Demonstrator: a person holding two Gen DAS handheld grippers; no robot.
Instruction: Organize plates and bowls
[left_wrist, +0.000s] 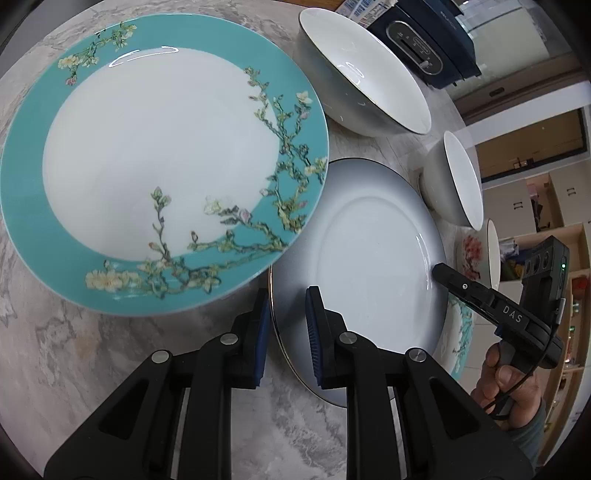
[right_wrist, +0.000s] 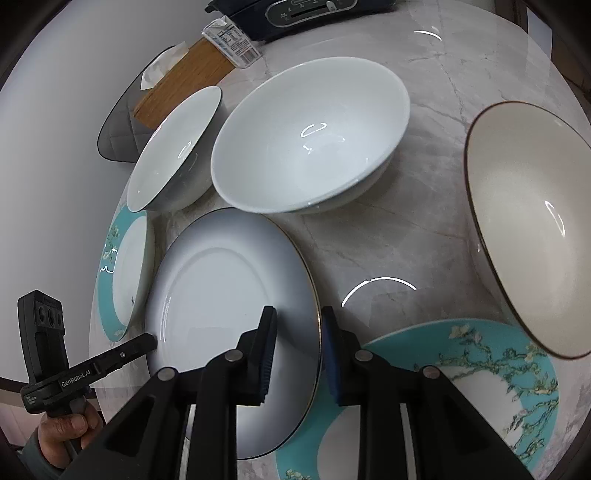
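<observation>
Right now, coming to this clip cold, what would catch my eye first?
Most striking is the grey plate in the middle of the marble table, with both grippers clamped on opposite rims: the left gripper at its near edge, the right gripper on the far side. Next comes the teal floral plate beside it, overlapping the grey plate's rim. White bowls stand behind.

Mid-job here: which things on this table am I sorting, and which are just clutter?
Job: grey plate, gripped at its rim by left gripper and right gripper; teal blossom plate; second teal plate; large white bowl; dark-rimmed bowl; cream bowl.
Clutter: dark appliance; carton; wooden tissue box; grey mat.
</observation>
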